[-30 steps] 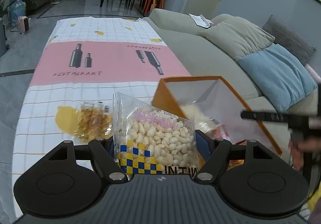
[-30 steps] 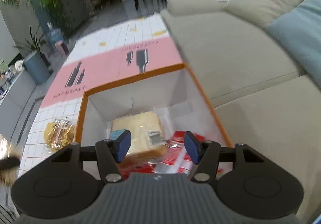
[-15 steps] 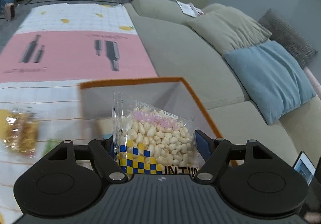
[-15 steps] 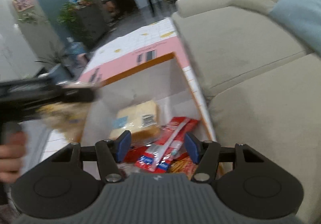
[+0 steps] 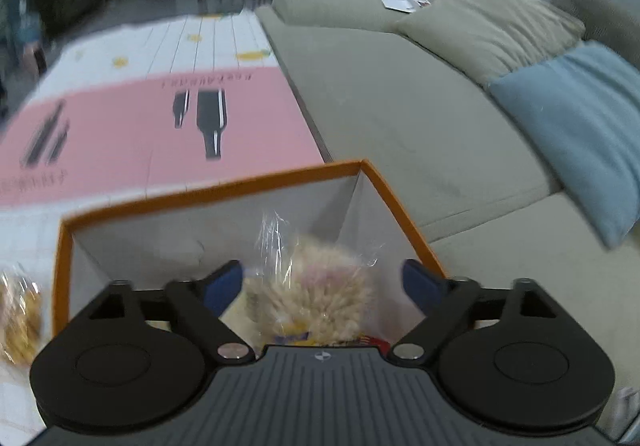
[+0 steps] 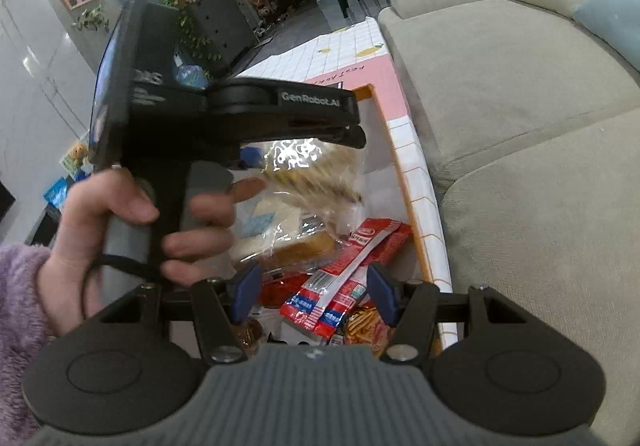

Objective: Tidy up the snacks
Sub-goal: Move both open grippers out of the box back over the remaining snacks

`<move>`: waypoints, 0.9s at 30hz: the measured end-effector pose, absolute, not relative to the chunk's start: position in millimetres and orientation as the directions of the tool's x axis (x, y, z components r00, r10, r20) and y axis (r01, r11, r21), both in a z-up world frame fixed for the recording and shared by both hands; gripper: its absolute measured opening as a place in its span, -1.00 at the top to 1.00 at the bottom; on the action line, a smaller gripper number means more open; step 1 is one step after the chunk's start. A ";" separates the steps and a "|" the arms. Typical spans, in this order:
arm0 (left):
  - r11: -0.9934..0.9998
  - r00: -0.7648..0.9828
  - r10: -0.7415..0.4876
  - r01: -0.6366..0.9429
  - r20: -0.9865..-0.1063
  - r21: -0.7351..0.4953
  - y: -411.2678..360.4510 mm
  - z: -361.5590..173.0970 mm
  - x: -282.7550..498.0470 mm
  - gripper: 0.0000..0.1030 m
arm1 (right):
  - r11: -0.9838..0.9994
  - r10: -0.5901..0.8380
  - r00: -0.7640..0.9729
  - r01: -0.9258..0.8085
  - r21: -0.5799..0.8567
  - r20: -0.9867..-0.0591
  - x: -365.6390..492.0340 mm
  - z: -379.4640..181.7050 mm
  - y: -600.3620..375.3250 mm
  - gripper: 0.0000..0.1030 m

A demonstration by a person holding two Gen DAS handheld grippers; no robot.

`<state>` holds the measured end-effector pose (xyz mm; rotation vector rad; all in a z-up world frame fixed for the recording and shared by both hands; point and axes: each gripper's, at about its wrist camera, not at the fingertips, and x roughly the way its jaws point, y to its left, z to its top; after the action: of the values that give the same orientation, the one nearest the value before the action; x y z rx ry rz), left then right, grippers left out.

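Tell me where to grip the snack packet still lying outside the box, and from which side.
Blur hides the packet's seams. It lies flat on the tablecloth, left of the orange box, so probably come from above with the left gripper and pinch across its crinkled middle.

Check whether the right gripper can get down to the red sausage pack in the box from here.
Probably yes: the right gripper is open just above the red sausage pack, which lies uncovered in the box. The left gripper and its falling puffed-snack bag sit farther back.

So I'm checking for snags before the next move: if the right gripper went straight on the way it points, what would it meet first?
Probably the red snack packet lying in the orange-rimmed box, right ahead of the open right gripper. Depth is unclear.
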<state>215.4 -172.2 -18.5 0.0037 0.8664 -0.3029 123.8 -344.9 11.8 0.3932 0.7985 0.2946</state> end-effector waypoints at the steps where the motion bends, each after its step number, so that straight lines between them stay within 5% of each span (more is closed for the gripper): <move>1: 0.956 0.607 -0.257 0.274 -0.752 -0.105 -173.8 -17.7 214.0 -1.00 | 0.883 0.403 0.666 -0.103 0.458 -0.628 123.7 11.6 -347.7 -0.08; 15: 0.938 0.594 -0.299 0.326 -0.747 -0.117 -155.5 23.7 186.8 -0.93 | 0.872 0.426 0.700 -0.148 0.467 -0.573 125.7 21.0 -339.7 -0.11; 21: 0.930 0.605 -0.326 0.345 -0.727 -0.130 -139.6 49.0 169.4 -0.75 | 0.872 0.420 0.713 -0.146 0.466 -0.562 123.3 31.9 -327.4 -0.11; 27: 0.926 0.625 -0.340 0.351 -0.703 -0.137 -118.8 72.2 149.7 -0.75 | 0.812 0.474 0.733 -0.150 0.564 -0.487 116.3 39.8 -331.5 -0.13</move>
<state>149.7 -118.8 72.2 0.0140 0.8035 -0.3967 116.3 -331.5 39.8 0.5231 0.6651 0.3605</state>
